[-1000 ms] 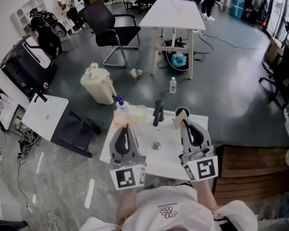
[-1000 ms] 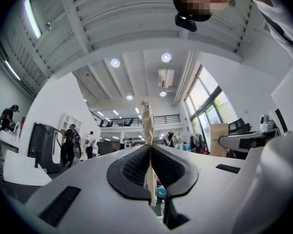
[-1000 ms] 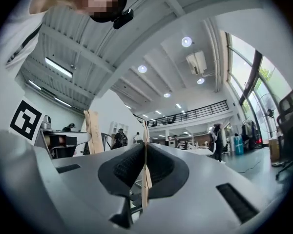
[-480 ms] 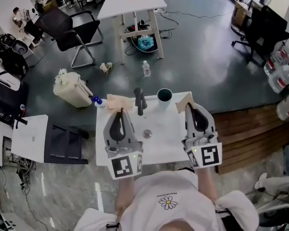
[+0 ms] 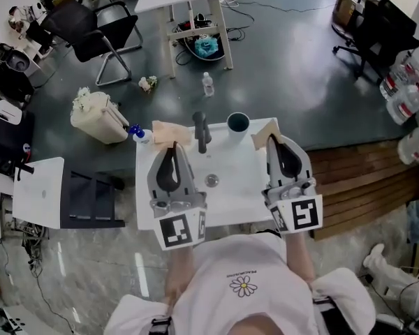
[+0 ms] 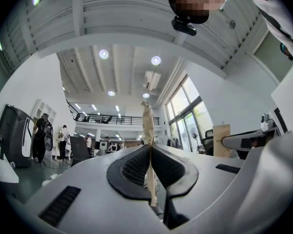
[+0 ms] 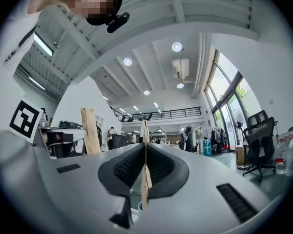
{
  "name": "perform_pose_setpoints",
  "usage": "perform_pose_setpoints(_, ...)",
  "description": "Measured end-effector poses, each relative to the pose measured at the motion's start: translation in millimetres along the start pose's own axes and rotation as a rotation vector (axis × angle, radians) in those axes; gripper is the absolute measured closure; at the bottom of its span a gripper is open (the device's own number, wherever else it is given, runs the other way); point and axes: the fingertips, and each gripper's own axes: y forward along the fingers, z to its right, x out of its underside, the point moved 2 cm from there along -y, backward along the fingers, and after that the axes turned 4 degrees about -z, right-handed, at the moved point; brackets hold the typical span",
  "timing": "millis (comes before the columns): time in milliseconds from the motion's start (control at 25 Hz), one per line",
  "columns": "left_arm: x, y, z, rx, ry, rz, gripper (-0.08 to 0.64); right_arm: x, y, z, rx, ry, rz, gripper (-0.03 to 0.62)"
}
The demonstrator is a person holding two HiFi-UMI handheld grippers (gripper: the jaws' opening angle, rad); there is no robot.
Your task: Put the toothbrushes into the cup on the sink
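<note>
White sink (image 5: 241, 181), cup (image 5: 238, 123) — left claw (image 5: 173, 149), right claw (image 5: 272, 140) each clenched on a toothbrush (image 6: 147, 123)

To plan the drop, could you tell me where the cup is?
In the head view the cup stands at the sink's far edge, between the faucet, left, and a wrapped toothbrush, right.

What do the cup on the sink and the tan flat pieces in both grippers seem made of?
Cup: dark teal, smooth; perhaps glazed ceramic or plastic.
Tan flat pieces, left and right: matte, thin, wavy edge between shut jaws; likely kraft paper or card.
</note>
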Motion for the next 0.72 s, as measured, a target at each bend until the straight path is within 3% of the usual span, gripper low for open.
perform_pose_setpoints(360,-2,-12,-12,-0.048,0.01,-0.006,0.534,35,84,12,-0.08,0.022,-0.054,0.577)
perform_pose_setpoints(720,8,-31,-28,-0.11,0.008,-0.065,0.534,109,125,24,-0.072,0.1,-0.218,0.577)
